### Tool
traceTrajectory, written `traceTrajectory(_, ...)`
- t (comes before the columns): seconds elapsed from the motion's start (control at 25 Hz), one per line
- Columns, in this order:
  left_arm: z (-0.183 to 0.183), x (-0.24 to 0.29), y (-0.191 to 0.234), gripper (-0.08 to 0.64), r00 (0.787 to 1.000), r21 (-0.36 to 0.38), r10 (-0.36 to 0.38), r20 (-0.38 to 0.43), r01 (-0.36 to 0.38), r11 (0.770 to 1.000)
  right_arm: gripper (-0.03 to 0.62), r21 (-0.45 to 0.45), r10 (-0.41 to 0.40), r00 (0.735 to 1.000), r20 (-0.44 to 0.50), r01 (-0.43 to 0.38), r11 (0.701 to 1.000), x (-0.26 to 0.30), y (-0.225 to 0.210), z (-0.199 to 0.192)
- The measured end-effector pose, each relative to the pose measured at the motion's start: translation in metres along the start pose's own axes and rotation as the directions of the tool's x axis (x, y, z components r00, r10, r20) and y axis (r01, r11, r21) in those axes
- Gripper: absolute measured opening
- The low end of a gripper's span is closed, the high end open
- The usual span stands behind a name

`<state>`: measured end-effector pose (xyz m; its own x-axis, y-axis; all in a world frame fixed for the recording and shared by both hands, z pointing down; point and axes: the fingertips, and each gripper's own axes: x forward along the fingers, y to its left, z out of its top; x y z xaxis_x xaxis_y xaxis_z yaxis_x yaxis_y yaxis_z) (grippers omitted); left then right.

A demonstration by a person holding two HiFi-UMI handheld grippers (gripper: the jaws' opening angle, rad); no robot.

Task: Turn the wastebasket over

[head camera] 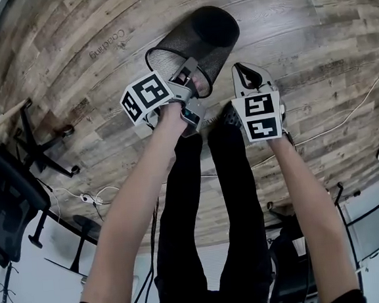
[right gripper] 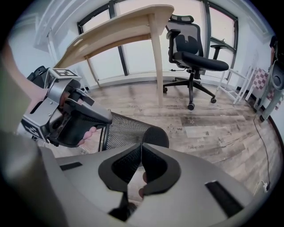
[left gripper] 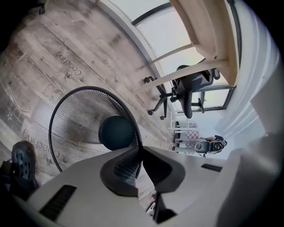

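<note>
So the black mesh wastebasket (head camera: 200,44) is lying tipped on its side down by the wood-plank floor (head camera: 317,31), with its open mouth facing back toward the person and its solid dark bottom pointing away. Can't tell if it's fully resting on the planks or hanging a bit off them. The left gripper (head camera: 191,76) is biting down on the near part of the rim. In the left gripper view the wire rim is running right between the left gripper's (left gripper: 141,148) two pads, one pad inside the mesh and one outside, and you're looking straight down the wastebasket (left gripper: 80,119) to its round base. The right gripper (head camera: 247,73) is sitting just beside the basket's wall, jaws pressed together on nothing. In its own view the right gripper (right gripper: 142,145) is showing its pads meeting, with the wastebasket (right gripper: 126,128) lying just past the tips. Whether it's actually touching the mesh, I can't say. The person's legs in black trousers (head camera: 208,212) are standing right behind both grippers. A pale wooden desk (right gripper: 124,29) and a black office chair (right gripper: 193,57) are sitting well back by the windows.
</note>
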<state>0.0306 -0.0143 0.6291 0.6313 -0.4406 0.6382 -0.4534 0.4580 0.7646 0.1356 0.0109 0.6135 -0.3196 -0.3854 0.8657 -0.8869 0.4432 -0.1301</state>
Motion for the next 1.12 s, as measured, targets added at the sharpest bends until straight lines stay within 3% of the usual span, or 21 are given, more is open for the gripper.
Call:
traceTrajectory(0.52, -0.003, -0.037, 0.052, 0.037, 0.996, -0.016, 0.079, 0.032, -0.079, 0.997, 0.034, 0.003, 0.008, 1.000, -0.019, -0.008, 1.000, 0.010, 0.011, -0.004)
traceTrajectory(0.68, -0.003, -0.048, 0.076, 0.037, 0.994, -0.032, 0.104, 0.041, -0.102, 0.994, 0.034, -0.006, 0.047, 0.999, -0.015, -0.048, 0.999, 0.016, 0.017, -0.006)
traceTrajectory(0.92, 0.001, -0.062, 0.104, 0.037, 0.995, -0.062, 0.078, 0.063, -0.074, 0.995, 0.035, 0.010, 0.082, 0.995, -0.058, -0.082, 0.997, 0.038, 0.024, -0.023)
traceTrajectory(1.12, 0.007, -0.070, 0.134, 0.037, 0.995, -0.017, 0.086, 0.044, -0.085, 0.996, 0.037, 0.025, 0.071, 0.994, -0.085, -0.069, 0.997, 0.057, 0.014, -0.034)
